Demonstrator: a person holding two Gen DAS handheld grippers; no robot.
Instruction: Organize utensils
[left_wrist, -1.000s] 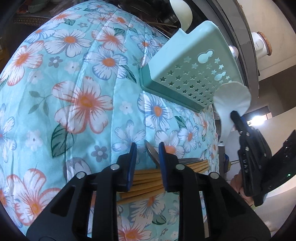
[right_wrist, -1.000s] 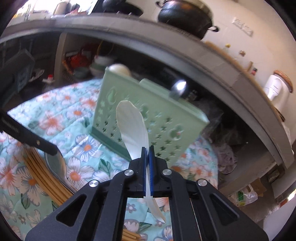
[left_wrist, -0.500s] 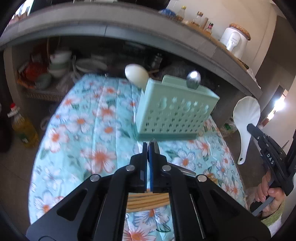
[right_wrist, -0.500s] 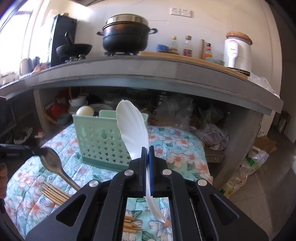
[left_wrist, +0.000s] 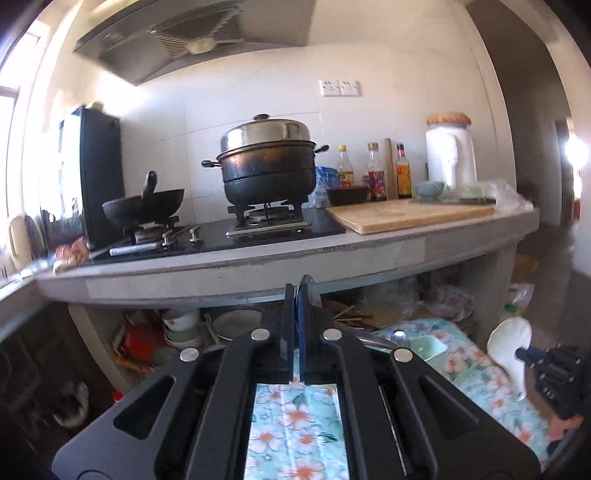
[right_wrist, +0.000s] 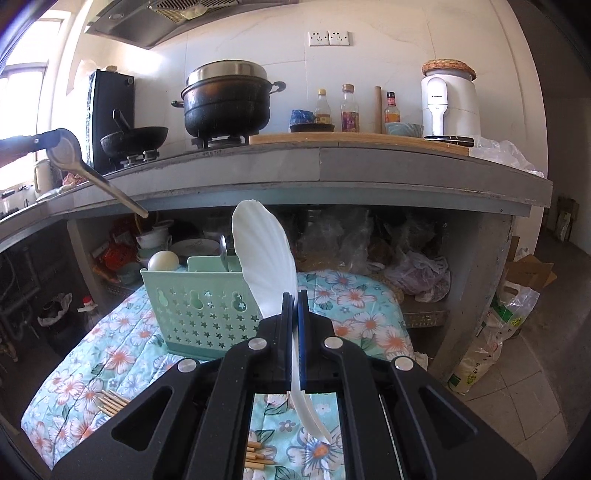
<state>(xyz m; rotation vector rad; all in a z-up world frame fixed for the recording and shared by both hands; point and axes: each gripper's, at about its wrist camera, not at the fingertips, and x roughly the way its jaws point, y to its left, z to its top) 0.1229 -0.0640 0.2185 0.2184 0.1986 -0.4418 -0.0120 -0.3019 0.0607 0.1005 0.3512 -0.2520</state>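
My left gripper (left_wrist: 295, 291) is shut on a metal spoon (left_wrist: 307, 285), whose handle (left_wrist: 369, 338) runs off to the right. The right wrist view shows that spoon (right_wrist: 66, 149) held high at the far left, level with the counter edge. My right gripper (right_wrist: 294, 299) is shut on a white rice paddle (right_wrist: 264, 258), blade up, just in front of the green star-punched caddy (right_wrist: 199, 310). The caddy stands on the floral cloth (right_wrist: 110, 354) and holds a white round-headed utensil (right_wrist: 162, 260) and a metal spoon (right_wrist: 223, 249). Wooden chopsticks (right_wrist: 112, 402) lie on the cloth near me.
A grey counter (right_wrist: 332, 162) runs behind and above the table, with a black pot (right_wrist: 225, 103), a wok (right_wrist: 135, 136), bottles and a cutting board (right_wrist: 351, 139). Bowls and plastic bags fill the shelf below. A rice sack (right_wrist: 491, 343) stands on the floor at right.
My left gripper closed on the metal spoon and lifted it from the cloth up to counter height, rolling level. My right gripper with the paddle rolled upright and shifted sideways.
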